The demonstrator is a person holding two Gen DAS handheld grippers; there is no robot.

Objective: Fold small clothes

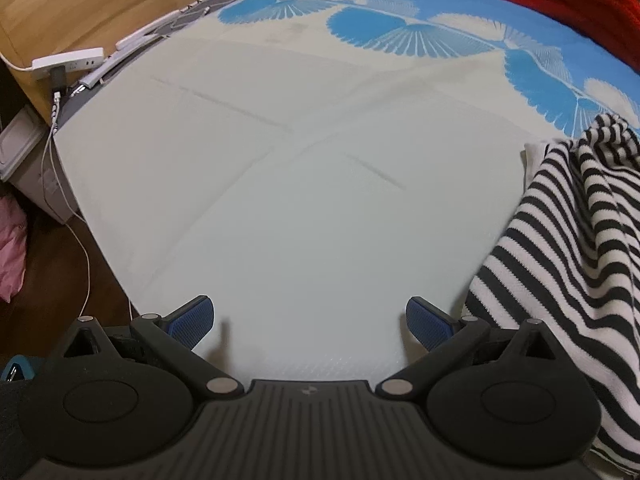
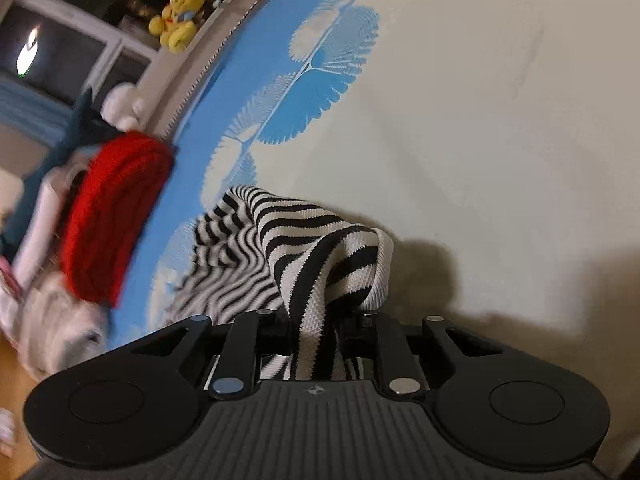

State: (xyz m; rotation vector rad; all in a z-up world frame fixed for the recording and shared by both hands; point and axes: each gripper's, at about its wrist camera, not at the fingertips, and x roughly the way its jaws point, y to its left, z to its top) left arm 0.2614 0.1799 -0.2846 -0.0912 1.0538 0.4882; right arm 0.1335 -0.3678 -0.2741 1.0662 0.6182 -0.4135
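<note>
The bed [image 1: 304, 208] fills both views ahead of the jaws: a pale cream cover with creases crossing it, and beyond that a blue sheet printed with white fan shapes. The striped knit garment [image 2: 320, 248], black and white, is the task's thing. In the right wrist view it rises straight out from between the jaws of the right gripper [image 2: 318, 344], which are clenched on a bunched edge of it; the rest of the cloth trails away ahead and to the left of the jaws, sagging onto the bed. In the left wrist view the same garment [image 1: 568, 248] lies to the right of the jaws, its stripes running down and away along the right edge of the picture, not between the pads. The left gripper [image 1: 310, 322] stands released, its blue pads spread wide over bare cover with nothing between them. So the right hand already has the cloth, and the left, I judge, must travel to its right to reach a second edge before any fold. Further off past the jaws sit a red knit [image 2: 116, 216], a yellow plush toy [image 2: 180, 16] on a ledge, a white power strip [image 1: 68, 62] with its cable on a wooden surface
</note>
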